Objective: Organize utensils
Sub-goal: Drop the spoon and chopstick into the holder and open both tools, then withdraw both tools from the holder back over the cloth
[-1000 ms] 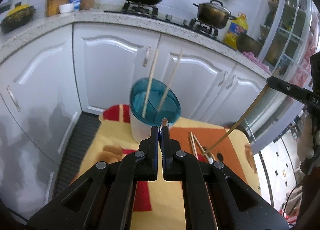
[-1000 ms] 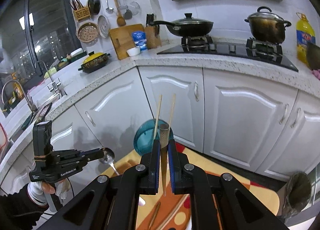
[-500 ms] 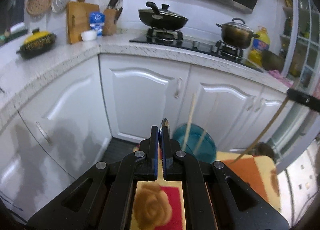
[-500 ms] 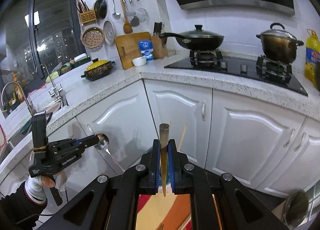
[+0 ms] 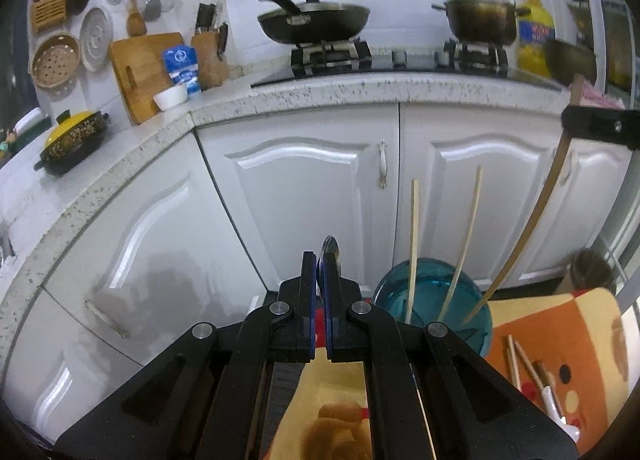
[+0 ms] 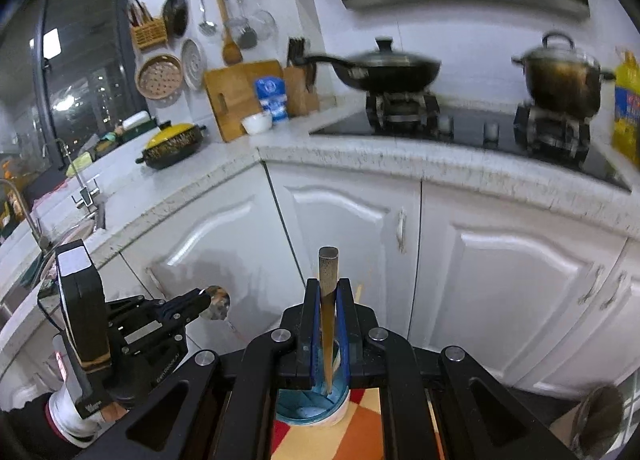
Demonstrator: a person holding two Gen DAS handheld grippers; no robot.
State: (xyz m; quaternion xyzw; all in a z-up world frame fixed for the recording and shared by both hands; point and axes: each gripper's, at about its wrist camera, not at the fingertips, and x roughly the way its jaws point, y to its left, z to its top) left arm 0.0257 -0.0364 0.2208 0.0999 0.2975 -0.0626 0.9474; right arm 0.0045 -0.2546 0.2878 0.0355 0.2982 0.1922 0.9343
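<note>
My left gripper [image 5: 319, 284] is shut on a metal spoon [image 5: 330, 254], seen edge-on; the right wrist view shows its bowl [image 6: 218, 302] at the left gripper's tip. My right gripper [image 6: 328, 312] is shut on a brown chopstick [image 6: 328, 300], held upright with its lower end inside the blue-rimmed utensil cup [image 6: 310, 412]. In the left wrist view this chopstick [image 5: 532, 220] slants down into the cup [image 5: 434, 300], which holds two light chopsticks [image 5: 412, 248]. The cup stands on a patterned mat [image 5: 560, 324].
Loose chopsticks and a white-handled utensil [image 5: 536, 376] lie on the mat to the cup's right. White kitchen cabinets [image 5: 312, 188] stand close behind, with a stone counter, pan and pot on the stove above. A sink [image 6: 72, 228] is at the left.
Both grippers rose and tilted up. The right gripper brought the brown chopstick over the cup and lowered its tip in. The left gripper still holds the spoon left of the cup.
</note>
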